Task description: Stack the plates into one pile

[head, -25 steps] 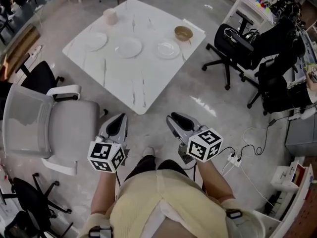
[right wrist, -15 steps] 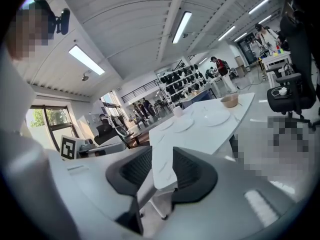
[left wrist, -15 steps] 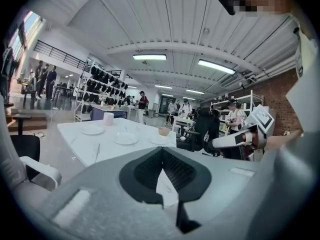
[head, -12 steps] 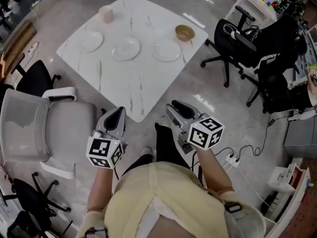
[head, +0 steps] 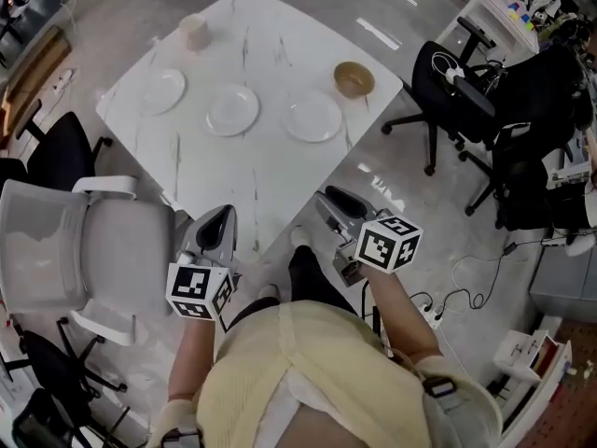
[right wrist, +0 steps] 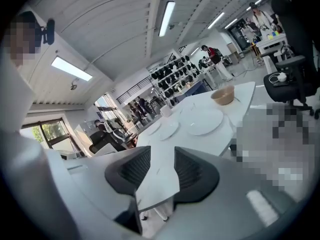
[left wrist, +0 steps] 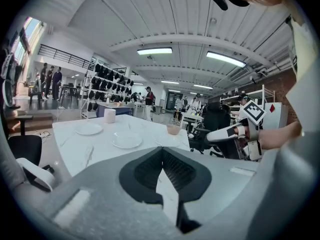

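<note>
Two hand-held tools short of the bench; plates unstacked.
Left tool (head: 224,217) clenched on nothing; right tool (head: 328,199) released, its jaws just opening, nothing between them. White marbled bench (head: 250,171): left plate (head: 160,91), middle plate (head: 232,109) and right plate (head: 312,117) in a row, apart, well beyond both tools. Brown bowl (head: 354,79) and beige cup (head: 192,32) farther back. Grey chair (head: 56,241) at the left.

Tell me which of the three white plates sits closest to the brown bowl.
The right-end plate in the head view, just beside the brown bowl. The middle plate and left-end plate lie farther along the row.
</note>
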